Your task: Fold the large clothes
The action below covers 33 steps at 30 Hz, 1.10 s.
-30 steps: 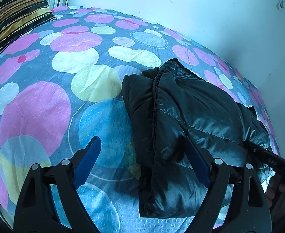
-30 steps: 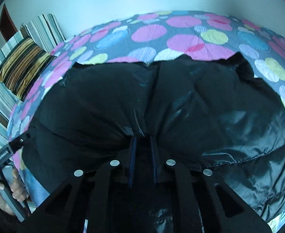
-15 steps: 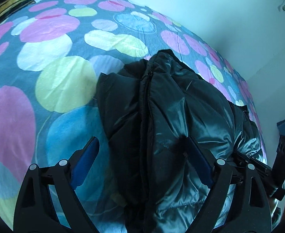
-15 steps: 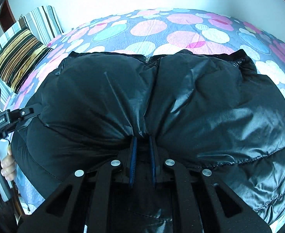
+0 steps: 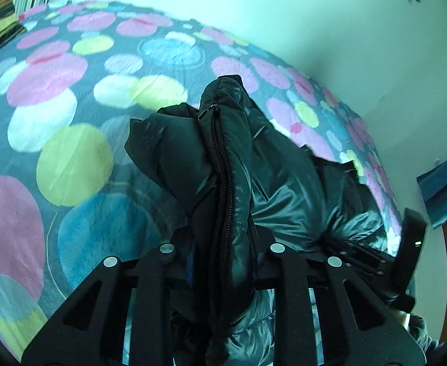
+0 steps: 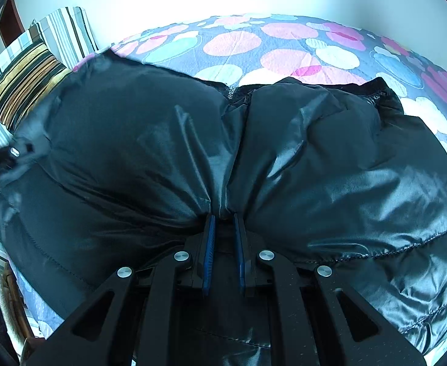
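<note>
Both our grippers are clamped on the black puffer jacket (image 6: 314,164). Nearest us, the left gripper (image 5: 223,262) pinches the thick zipper edge (image 5: 221,183), which stands up between its fingers, and the right gripper (image 6: 223,228) has its blue pads (image 6: 208,244) drawn close on a gather of shiny shell. The jacket lies bunched on the spotted bedspread (image 5: 71,164), doubled along the zipper, so we judge one lengthwise fold roughly made but not flat or squared; a crosswise fold and smoothing appear left. From the left wrist view, bare bedspread opens from 9 to 12 o'clock, good room to lay the bundle. At 2 o'clock the bed's far edge meets the wall (image 5: 314,24); a striped pillow (image 6: 25,85) sits at 10 o'clock from the right wrist view.
</note>
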Tool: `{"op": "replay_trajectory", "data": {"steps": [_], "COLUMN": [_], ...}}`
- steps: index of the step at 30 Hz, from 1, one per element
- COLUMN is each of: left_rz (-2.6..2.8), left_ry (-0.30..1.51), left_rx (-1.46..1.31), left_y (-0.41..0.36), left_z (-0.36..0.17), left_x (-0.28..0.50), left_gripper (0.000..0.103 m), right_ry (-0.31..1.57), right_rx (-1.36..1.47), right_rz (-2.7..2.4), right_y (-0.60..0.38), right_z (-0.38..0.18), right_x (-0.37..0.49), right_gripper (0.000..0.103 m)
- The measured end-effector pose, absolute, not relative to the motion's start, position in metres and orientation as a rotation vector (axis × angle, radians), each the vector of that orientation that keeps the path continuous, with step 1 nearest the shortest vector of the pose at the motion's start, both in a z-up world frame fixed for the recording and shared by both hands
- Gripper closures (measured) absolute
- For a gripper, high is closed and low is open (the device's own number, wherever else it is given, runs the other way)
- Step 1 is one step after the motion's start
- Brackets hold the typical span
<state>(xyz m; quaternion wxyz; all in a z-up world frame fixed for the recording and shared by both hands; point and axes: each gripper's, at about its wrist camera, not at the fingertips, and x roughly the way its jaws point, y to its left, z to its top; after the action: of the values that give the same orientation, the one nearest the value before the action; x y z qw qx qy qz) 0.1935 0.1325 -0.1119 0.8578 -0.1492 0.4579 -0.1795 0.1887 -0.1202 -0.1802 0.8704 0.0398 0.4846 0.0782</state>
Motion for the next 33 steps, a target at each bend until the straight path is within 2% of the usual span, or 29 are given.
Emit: {"op": "replay_trajectory", "data": {"steps": [7,16,25,27,33], "left_rz": [-0.404,-0.405,-0.391,-0.392,-0.392], "left_ry": [0.876,0.824,0.811,0.805,0.794], "left_rx": [-0.231,-0.123,-0.026,-0.006,0.076], "left_y": [0.094,0.041,-0.012,-0.025,-0.071], "left_z": [-0.063,-0.029,-0.012,-0.01,-0.013], "left_x": [0.177,0.162,0.151,0.149,0.139], "left_gripper": [0.08,0.08,0.08,0.08,0.08], "right_ry": [1.005,0.98,0.858,0.848,0.848], "right_rx": [0.075,0.086,0.072,0.086,0.113], "right_rz": [0.164,0.181,0.113,0.082,-0.046], "right_y": [-0.12,-0.124,-0.172,-0.189,-0.242], "right_z": [-0.183,-0.179,-0.128,-0.121,-0.114], "right_x": [0.188,0.184,0.141,0.132,0.109], "right_gripper": [0.092,0.092,0.092,0.089,0.089]}}
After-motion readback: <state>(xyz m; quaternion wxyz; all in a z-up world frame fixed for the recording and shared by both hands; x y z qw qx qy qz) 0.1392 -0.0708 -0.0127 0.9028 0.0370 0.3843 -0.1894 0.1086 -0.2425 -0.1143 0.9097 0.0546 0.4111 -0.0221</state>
